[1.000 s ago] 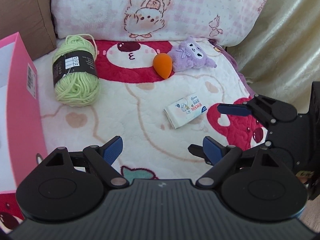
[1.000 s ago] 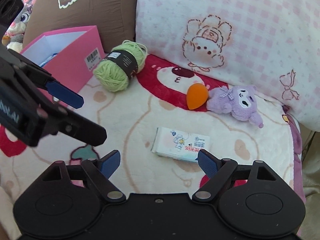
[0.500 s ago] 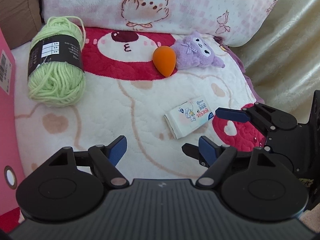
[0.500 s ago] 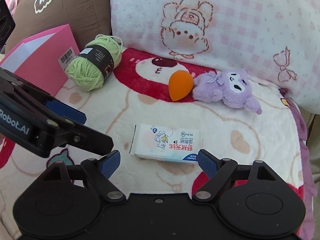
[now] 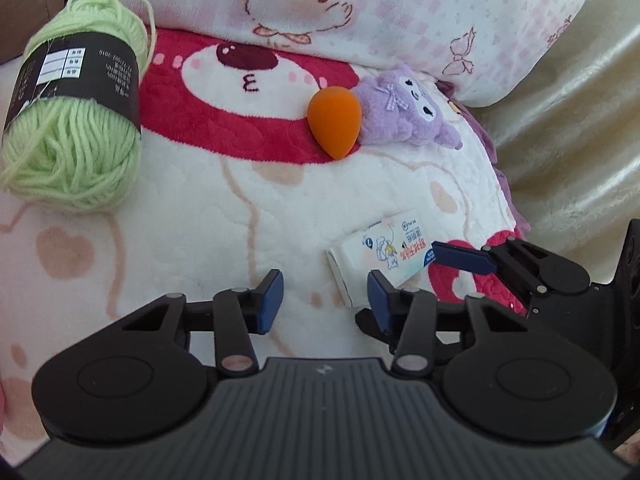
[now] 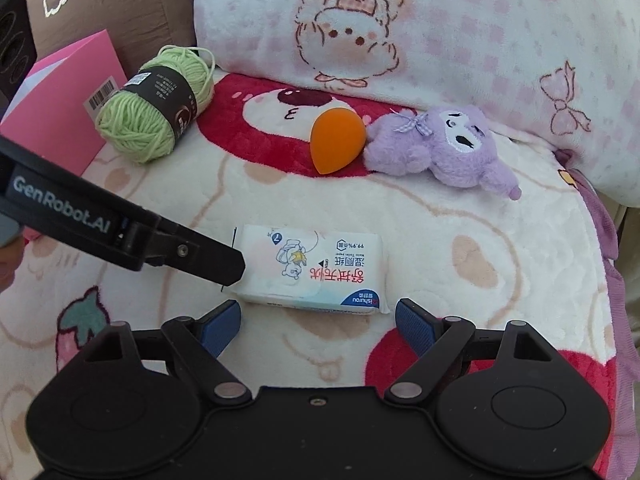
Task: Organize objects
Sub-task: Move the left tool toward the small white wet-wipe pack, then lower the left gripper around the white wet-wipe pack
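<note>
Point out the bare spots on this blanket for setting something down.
Free: the cream stretch between yarn ball and wipes pack, and right of the pack below the purple plush. Crowded: orange sponge touches the plush.

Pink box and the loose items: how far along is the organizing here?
Nothing looks packed yet. Yarn, orange sponge, purple plush and wipes pack all lie on the blanket, outside the pink box. Open right gripper is lined up on the wipes; left gripper holds nothing.
</note>
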A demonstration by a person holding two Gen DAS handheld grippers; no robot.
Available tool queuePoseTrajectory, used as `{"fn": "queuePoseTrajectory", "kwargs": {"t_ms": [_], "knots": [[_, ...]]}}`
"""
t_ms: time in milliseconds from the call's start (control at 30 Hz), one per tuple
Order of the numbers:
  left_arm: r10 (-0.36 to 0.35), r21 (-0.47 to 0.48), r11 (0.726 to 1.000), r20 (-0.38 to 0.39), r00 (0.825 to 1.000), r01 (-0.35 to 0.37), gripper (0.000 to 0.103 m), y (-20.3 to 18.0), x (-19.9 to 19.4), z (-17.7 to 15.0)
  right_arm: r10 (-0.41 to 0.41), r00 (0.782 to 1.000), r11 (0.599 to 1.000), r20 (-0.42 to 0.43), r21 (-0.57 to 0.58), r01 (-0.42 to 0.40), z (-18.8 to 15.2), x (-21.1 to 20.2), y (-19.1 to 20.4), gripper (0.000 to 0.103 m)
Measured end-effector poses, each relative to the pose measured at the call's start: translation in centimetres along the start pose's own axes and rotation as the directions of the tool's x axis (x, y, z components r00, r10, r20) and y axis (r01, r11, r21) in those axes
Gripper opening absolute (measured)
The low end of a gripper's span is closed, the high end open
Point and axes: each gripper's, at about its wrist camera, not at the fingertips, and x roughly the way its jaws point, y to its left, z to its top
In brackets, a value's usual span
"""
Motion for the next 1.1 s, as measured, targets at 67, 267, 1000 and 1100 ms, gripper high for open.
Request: {"fn": "queuePoseTrajectory", "kwargs": {"t_ms": [67, 267, 1000, 1100], "knots": [[-0.021, -0.022, 1.0, 0.004, 1.0, 0.021, 0.036, 0.3, 0.2, 0.3, 0.014, 1.0, 1.0, 0.009, 0.007, -0.015, 0.0, 0.0, 0.0, 0.087], [-0.116, -0.102, 0.988, 0.004, 0.993, 0.116, 0.017, 1.1, 0.7, 0.6, 0.018, 1.0, 1.0, 0.022, -0.016, -0.018, -0.5, 0.3, -0.5, 0.087], [-0.151, -0.217, 0.968, -0.085, 0.985, 0.129, 0.017, 3.8, 0.6, -0.7, 0.08, 0.996, 0.996, -0.042, -0.039, -0.082, -0.2, -0.4, 0.6, 0.084], [-0.152, -0.205, 0.969, -0.068, 0.986, 0.135, 0.017, 3.7, 0.4, -0.8, 0.089, 0.995, 0.994, -0.039, -0.054, -0.091, -0.3, -0.3, 0.8, 0.081]]}}
